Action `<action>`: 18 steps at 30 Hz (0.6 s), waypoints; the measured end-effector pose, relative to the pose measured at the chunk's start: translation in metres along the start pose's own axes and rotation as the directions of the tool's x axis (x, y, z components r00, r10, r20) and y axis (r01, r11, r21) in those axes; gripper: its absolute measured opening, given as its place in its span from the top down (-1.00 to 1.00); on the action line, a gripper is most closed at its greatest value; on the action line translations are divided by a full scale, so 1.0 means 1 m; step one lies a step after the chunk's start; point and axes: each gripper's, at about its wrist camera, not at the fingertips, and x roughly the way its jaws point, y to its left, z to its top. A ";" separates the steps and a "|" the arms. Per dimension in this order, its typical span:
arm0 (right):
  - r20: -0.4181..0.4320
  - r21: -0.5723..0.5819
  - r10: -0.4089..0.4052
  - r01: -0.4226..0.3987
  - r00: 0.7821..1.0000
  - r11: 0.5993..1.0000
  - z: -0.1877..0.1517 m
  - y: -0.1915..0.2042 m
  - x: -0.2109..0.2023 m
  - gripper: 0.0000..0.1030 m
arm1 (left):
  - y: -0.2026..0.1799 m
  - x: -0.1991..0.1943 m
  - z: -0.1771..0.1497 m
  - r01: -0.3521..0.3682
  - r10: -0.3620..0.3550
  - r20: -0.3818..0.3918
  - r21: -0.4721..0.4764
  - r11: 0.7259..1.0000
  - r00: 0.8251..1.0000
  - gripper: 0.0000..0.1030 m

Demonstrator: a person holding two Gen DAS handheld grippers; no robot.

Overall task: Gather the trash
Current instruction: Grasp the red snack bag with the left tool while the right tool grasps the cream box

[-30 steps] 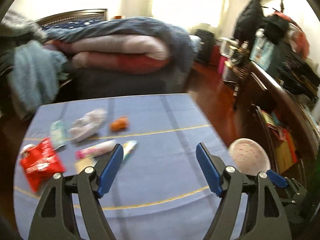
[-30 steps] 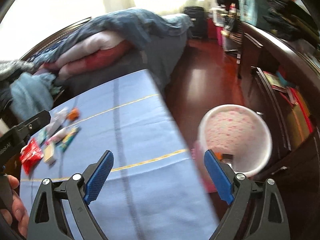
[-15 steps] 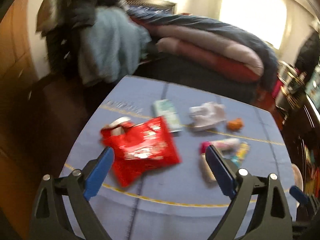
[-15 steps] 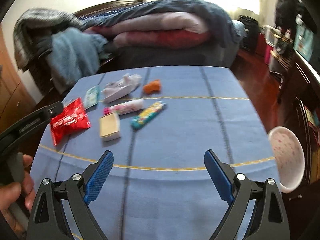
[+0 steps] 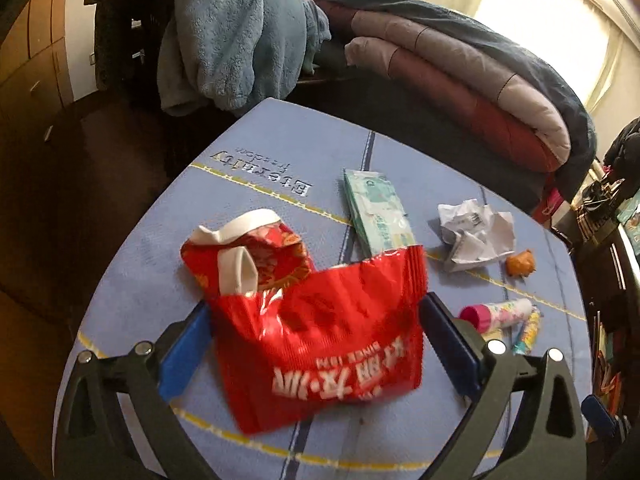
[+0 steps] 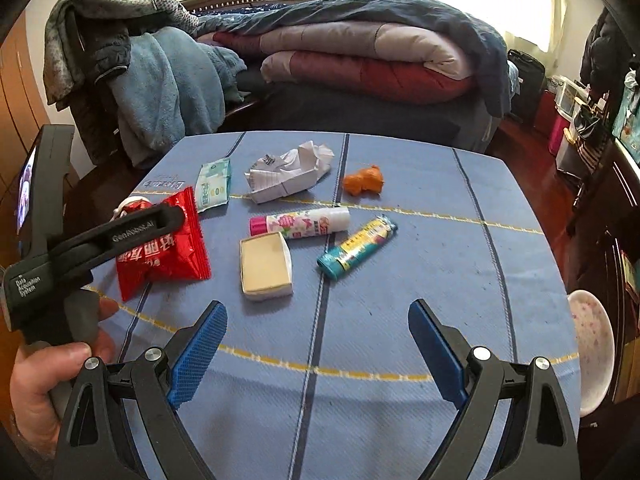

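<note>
A red snack bag (image 5: pixel 320 336) lies on the blue table cloth (image 5: pixel 280 160) between the open jaws of my left gripper (image 5: pixel 316 344). It also shows in the right wrist view (image 6: pixel 168 252), under the left gripper's finger (image 6: pixel 136 228). A red and white crumpled wrapper (image 5: pixel 248 256) lies just beyond it. My right gripper (image 6: pixel 318 344) is open and empty over the near table edge. Beyond it lie a cream box (image 6: pixel 266 266), a flowered tube (image 6: pixel 300 222), a teal and yellow tube (image 6: pixel 358 246), crumpled paper (image 6: pixel 290 172), an orange scrap (image 6: pixel 364 180) and a green tissue pack (image 6: pixel 215 184).
A pink speckled bin (image 6: pixel 592 344) stands on the floor off the table's right edge. A bed with folded quilts (image 6: pixel 360 60) is behind the table. Clothes hang over a chair (image 6: pixel 132 80) at the far left. Shelves line the right wall.
My left gripper has swung left and moved down until its open jaws flank the red snack bag. My right gripper has turned from the bin to face the table.
</note>
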 end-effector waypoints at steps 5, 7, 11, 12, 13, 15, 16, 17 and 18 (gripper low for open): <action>-0.006 -0.024 -0.010 0.010 1.000 1.000 0.007 0.012 0.017 -0.78 | -0.002 0.005 -0.001 -0.019 0.018 0.018 0.040 0.999 1.000 -0.45; -0.011 -0.031 -0.011 0.011 1.000 0.999 0.007 0.016 0.023 -0.78 | 0.000 0.005 -0.002 0.010 -0.011 0.006 0.048 0.999 1.000 -0.04; -0.011 -0.030 -0.003 0.003 1.000 1.000 0.007 0.022 0.031 -0.78 | 0.005 -0.001 -0.005 0.061 -0.062 0.016 0.059 0.996 0.998 0.19; -0.013 -0.030 -0.002 0.002 1.000 1.000 0.007 0.023 0.033 -0.77 | 0.008 -0.006 -0.006 0.072 -0.073 0.024 0.053 0.996 0.997 0.21; -0.014 -0.031 0.000 0.000 1.000 1.000 0.008 0.024 0.035 -0.75 | 0.011 -0.009 -0.006 0.078 -0.079 0.032 0.048 0.996 0.996 0.22; -0.013 -0.032 0.005 -0.006 1.000 0.999 0.010 0.027 0.041 -0.69 | 0.016 -0.017 -0.007 0.091 -0.093 0.049 0.041 0.995 0.994 0.23; -0.021 -0.033 0.007 -0.007 1.000 0.999 0.011 0.029 0.045 -0.64 | 0.020 -0.022 -0.007 0.100 -0.102 0.057 0.033 0.994 0.993 0.23; -0.024 -0.034 0.011 -0.012 1.000 0.999 0.011 0.030 0.047 -0.61 | 0.023 -0.027 -0.008 0.109 -0.110 0.064 0.029 0.994 0.992 0.23; -0.031 -0.034 0.015 -0.016 0.999 0.999 0.013 0.032 0.052 -0.56 | 0.026 -0.031 -0.007 0.117 -0.119 0.069 0.027 0.993 0.991 0.23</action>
